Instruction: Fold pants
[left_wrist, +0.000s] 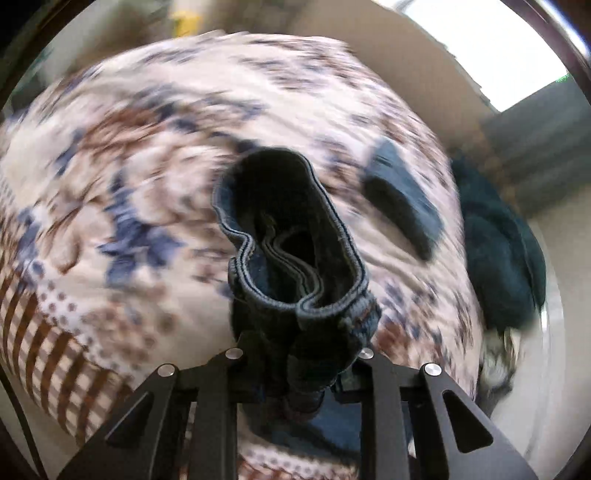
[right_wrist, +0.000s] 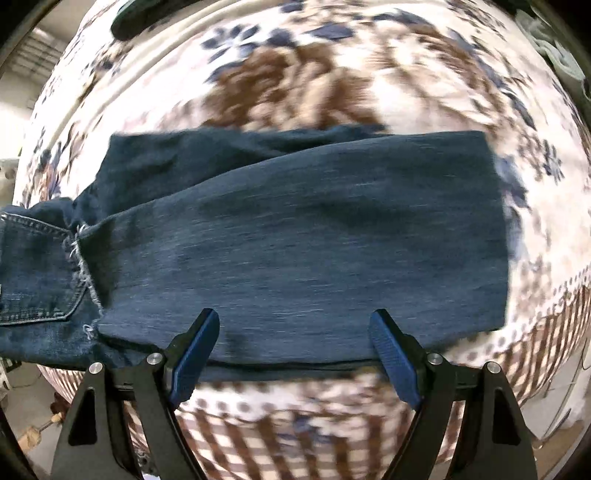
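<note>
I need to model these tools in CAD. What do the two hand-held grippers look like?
Both are matte black, with angular linkage arms, triangular cut-outs and round silver pivot pins. The right hand-held gripper has textured blue finger pads. The left hand-held gripper has its pads hidden. No cables or markings visible.

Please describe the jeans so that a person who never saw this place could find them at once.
Look at the bed with the floral cover in brown and blue. Across it lie the dark blue jeans, folded lengthwise. Their back pocket with pale stitching and a frayed hem mark them, and the left tool grips one bunched end, unlike the other dark cloths nearby.
</note>
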